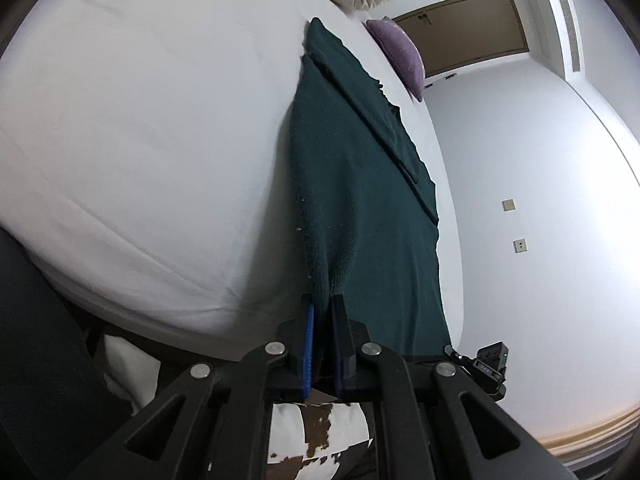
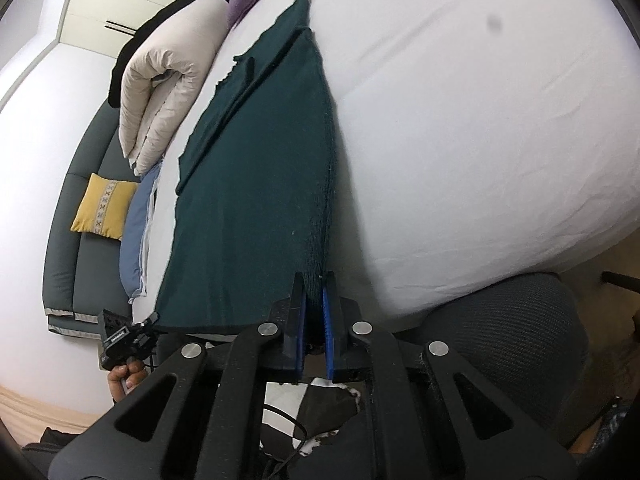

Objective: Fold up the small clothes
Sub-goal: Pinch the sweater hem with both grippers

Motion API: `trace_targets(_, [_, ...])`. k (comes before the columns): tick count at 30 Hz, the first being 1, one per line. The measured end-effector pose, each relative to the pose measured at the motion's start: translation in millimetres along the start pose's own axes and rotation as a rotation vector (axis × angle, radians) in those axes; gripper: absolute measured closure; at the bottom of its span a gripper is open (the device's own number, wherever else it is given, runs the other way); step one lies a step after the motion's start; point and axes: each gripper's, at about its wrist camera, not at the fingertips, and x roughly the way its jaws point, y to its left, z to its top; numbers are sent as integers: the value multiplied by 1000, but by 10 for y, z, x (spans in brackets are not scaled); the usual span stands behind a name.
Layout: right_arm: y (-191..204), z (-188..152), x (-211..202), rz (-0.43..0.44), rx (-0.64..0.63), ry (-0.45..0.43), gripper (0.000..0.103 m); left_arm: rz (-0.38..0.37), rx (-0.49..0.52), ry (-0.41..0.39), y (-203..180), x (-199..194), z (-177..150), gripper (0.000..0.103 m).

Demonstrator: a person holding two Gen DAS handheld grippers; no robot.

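Note:
A dark green knitted garment (image 1: 352,184) lies lengthwise on the white bed, with a folded strip along one side. My left gripper (image 1: 323,300) is shut on the garment's near corner, the cloth pinched between the blue pads. In the right wrist view the same green garment (image 2: 260,168) stretches away over the sheet. There my right gripper (image 2: 314,280) is shut on the other near corner. The left gripper's body (image 2: 120,338) shows at the garment's lower left edge, held by a hand.
The white bed sheet (image 1: 140,140) fills most of both views. A cream duvet roll (image 2: 168,80), a purple cushion (image 1: 404,56) and a blue pillow (image 2: 134,232) lie beyond the garment. A grey sofa with a yellow cushion (image 2: 105,206) stands by the wall. A mesh chair (image 2: 516,332) is near.

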Motion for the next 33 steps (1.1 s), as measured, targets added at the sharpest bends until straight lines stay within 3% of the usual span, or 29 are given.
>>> trace_targets(17, [-162, -42, 42, 15, 43, -4, 97, -55, -148, -9, 403, -35, -68, 94])
trace_targets(20, [-155, -77, 70, 4, 48, -1, 97, -22, -118, -2, 383, -23, -81, 100])
trace_targets(26, [-135, -130, 113, -20, 49, -2, 97, 3, -85, 6, 316, 30, -83, 100])
trace_targets(28, [-137, -141, 108, -23, 46, 1, 97, -6, -106, -1, 352, 20, -79, 89])
trace_targets(30, [-132, -145, 136, 1, 45, 21, 96, -17, -139, -15, 410, -2, -74, 43])
trace_targets(33, [-165, -131, 186, 24, 65, 46, 93, -25, -145, -17, 444, -19, -75, 40])
